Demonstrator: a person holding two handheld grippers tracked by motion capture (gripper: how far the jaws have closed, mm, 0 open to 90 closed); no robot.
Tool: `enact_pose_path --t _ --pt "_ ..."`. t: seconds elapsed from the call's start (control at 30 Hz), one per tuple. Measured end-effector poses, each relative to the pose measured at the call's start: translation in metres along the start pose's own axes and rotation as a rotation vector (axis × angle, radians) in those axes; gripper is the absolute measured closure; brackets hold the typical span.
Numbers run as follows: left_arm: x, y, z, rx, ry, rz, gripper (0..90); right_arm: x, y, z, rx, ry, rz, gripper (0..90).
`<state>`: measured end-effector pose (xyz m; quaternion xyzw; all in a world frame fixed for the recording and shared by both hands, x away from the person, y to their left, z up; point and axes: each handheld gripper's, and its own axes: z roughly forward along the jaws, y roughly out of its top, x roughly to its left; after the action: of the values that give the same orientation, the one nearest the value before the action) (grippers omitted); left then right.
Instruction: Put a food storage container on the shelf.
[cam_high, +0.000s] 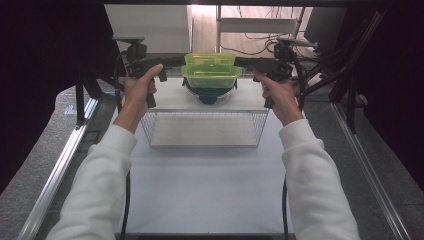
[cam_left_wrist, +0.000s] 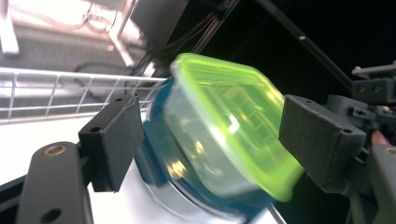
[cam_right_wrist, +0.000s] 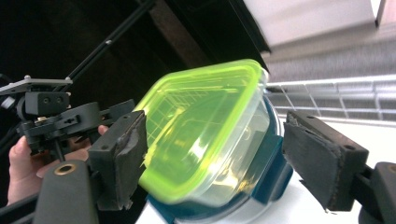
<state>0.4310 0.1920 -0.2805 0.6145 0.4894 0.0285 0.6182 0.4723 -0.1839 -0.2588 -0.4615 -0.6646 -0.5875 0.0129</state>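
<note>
green-lidded clear tub (cam_high: 210, 70) sitting on a dark blue-rimmed dish (cam_high: 209, 93), on the white table (cam_high: 205, 185) beyond the wire basket (cam_high: 204, 128). flanked by left gripper (cam_high: 165, 64) and right gripper (cam_high: 248, 64), level with the tub's sides. both sets of jaws spread wide, pads off the plastic, tub between them in each gripper view (cam_left_wrist: 224, 126) (cam_right_wrist: 205, 130). released on both sides, nothing gripped. white sleeves (cam_high: 100, 190) coming in from below.
</note>
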Motion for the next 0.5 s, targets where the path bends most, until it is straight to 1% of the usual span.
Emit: enact_pose_path --t 0.03,0.07,0.1,0.13,0.17,0.2,0.27,0.3,0.33,0.37,0.4,0.43,0.47,0.5 --pt "-0.005 -0.01 -0.012 -0.003 0.011 0.05 20.3 0.005 -0.004 -0.012 -0.009 0.017 -0.055 21.5" --pt "-0.007 -0.016 -0.017 -0.006 0.027 0.076 20.5 0.007 -0.008 -0.017 -0.006 0.018 -0.081 21.5" --pt "-0.008 -0.022 -0.023 -0.012 0.033 0.09 20.8 0.009 -0.013 -0.022 -0.003 0.018 -0.106 21.5" --pt "-0.009 -0.029 -0.029 -0.013 0.022 0.093 21.0 0.011 -0.018 -0.027 -0.002 0.021 -0.127 21.5" --pt "-0.009 -0.029 -0.029 -0.013 0.022 0.093 21.1 0.011 -0.018 -0.027 -0.002 0.021 -0.127 21.5" --pt "-0.011 -0.041 -0.04 -0.001 0.021 0.11 21.3 0.013 -0.029 -0.036 0.009 0.013 -0.161 21.6" --pt "-0.013 -0.056 -0.052 0.012 0.029 0.129 21.8 0.015 -0.042 -0.045 0.021 0.001 -0.204 21.8" --pt "-0.013 -0.056 -0.052 0.012 0.029 0.129 22.1 0.015 -0.042 -0.045 0.021 0.001 -0.204 21.8" --pt "-0.015 -0.07 -0.062 0.026 0.029 0.143 22.2 0.017 -0.055 -0.054 0.034 -0.023 -0.241 21.8" --pt "-0.015 -0.07 -0.062 0.026 0.029 0.143 22.3 0.017 -0.063 -0.059 0.034 -0.029 -0.263 21.8" --pt "-0.015 -0.085 -0.071 0.046 0.032 0.155 22.3 0.017 -0.071 -0.063 0.034 -0.031 -0.269 21.8" --pt "-0.015 -0.085 -0.071 0.046 0.032 0.155 22.3 0.016 -0.079 -0.067 0.033 -0.029 -0.275 21.9" --pt "-0.016 -0.1 -0.079 0.069 0.051 0.187 22.7 0.015 -0.087 -0.071 0.037 -0.034 -0.285 21.9" --pt "-0.016 -0.108 -0.083 0.077 0.059 0.195 23.0 0.014 -0.095 -0.075 0.039 -0.043 -0.299 21.9"
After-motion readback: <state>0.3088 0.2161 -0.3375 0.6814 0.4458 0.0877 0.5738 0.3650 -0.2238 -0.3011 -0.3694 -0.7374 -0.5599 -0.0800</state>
